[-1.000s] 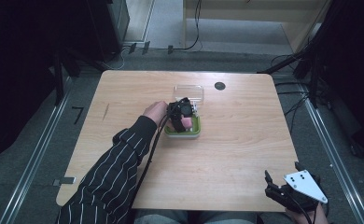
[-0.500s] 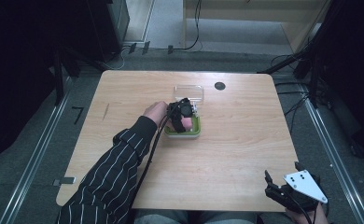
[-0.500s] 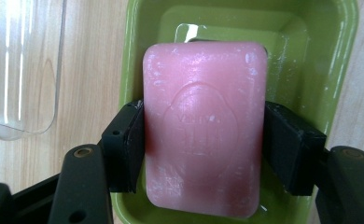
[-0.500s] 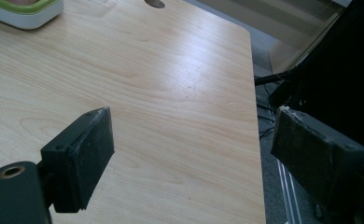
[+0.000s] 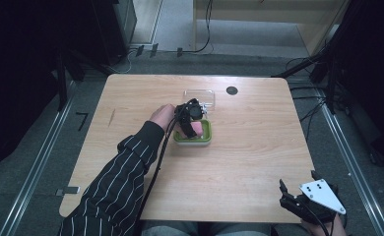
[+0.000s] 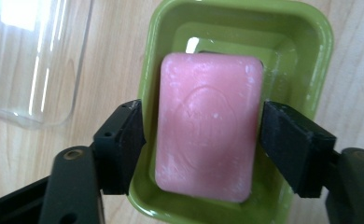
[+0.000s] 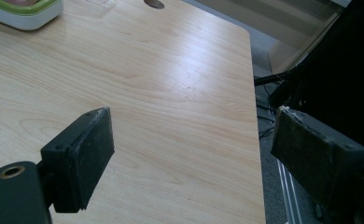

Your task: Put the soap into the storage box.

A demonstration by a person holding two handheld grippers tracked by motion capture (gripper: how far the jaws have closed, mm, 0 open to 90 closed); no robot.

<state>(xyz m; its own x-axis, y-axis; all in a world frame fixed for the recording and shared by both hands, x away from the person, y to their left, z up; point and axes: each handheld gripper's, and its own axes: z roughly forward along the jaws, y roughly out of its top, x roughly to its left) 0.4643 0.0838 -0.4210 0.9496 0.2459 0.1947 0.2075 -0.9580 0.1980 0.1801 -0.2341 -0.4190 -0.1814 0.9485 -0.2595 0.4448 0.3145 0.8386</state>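
A pink bar of soap (image 6: 207,126) sits between the jaws of my left gripper (image 6: 203,140), which is shut on it over a green soap dish (image 6: 306,51). The right jaw presses its edge, and a thin strip of green shows beside the left jaw. In the high view the left gripper (image 5: 190,115) hovers at the table's middle over the green dish (image 5: 205,137), with the pink soap (image 5: 198,129) under it. My right gripper (image 5: 303,194) is open off the table's near right corner; its open jaws (image 7: 192,154) hold nothing.
A clear plastic lid (image 5: 200,95) lies just behind the dish, also seen as the clear lid (image 6: 31,60) to the dish's left. A dark round hole (image 5: 232,90) marks the table's far side. The table's right edge (image 7: 257,140) drops to the floor.
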